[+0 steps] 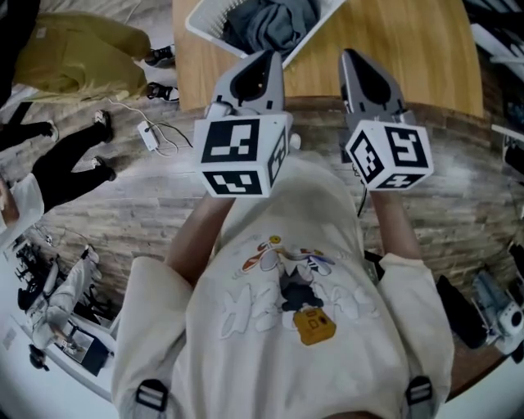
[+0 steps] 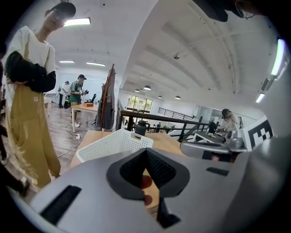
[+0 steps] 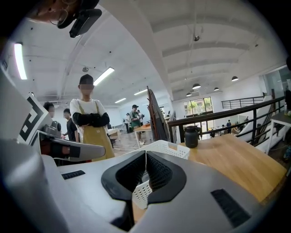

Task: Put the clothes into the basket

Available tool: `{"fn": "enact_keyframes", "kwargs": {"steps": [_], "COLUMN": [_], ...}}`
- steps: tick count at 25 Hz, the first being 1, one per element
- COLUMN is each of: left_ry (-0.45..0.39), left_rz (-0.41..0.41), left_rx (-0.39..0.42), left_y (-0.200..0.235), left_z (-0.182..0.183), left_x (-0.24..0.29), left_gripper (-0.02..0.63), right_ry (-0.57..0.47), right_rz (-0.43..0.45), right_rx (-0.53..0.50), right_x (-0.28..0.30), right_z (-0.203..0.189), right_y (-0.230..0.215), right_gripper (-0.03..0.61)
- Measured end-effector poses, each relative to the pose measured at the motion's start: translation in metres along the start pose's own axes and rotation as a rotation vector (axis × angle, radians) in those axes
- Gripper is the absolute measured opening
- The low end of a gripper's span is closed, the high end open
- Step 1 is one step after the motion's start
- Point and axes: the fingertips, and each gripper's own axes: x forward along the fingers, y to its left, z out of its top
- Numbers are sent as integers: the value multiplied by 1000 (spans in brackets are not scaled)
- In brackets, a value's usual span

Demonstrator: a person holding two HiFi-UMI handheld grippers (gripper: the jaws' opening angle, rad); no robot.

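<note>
A white slatted basket [image 1: 205,26] stands tilted on the far side of the wooden table [image 1: 409,57], and dark grey clothes [image 1: 270,24] lie inside it. Both grippers are held side by side at the table's near edge, pointing toward the basket. My left gripper [image 1: 266,59] is shut with nothing in it; in its own view the tips [image 2: 146,150] meet in front of the basket [image 2: 113,144]. My right gripper [image 1: 354,57] is also shut and empty; its tips [image 3: 145,152] close just before the basket [image 3: 169,148].
A dark bottle [image 3: 191,136] stands on the table beyond the basket. A person in a yellow apron [image 2: 32,104] stands with folded arms left of the table. Cables and a power strip [image 1: 149,135] lie on the floor. A black railing [image 3: 227,116] runs behind the table.
</note>
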Motion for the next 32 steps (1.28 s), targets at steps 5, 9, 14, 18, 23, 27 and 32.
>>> {"fn": "enact_keyframes", "kwargs": {"steps": [5,9,14,18,23,27,32], "left_ry": [0,16,12,19,27,23,-3], "left_rz": [-1,10,22,26,23,13,-11], "left_rx": [15,0,-28,-58,-91,-111,-97], "left_y": [-25,-18,-8,3,22,37,47], "left_z": [-6,-10,-20,-30,-47,-55,-58], "left_x": [-11,-18,-38,-56,-91,-115,-137], "left_gripper": [2,1,2,2,2,0,0], "right_ry": [-9,9,23,29,43,40,38], "right_rz": [22,27,20,24,56,64,65], "right_rx": [33,53,63,71,36,22,-17], "right_x": [-27,-28,-32,-31,-38,-42,-47], "right_z": [-3,-10,-21,-28,-37,-40,-41], "right_y": [-7,-6,2,21,69,103,139], "right_gripper": [25,25,25,25,25,25,25]}}
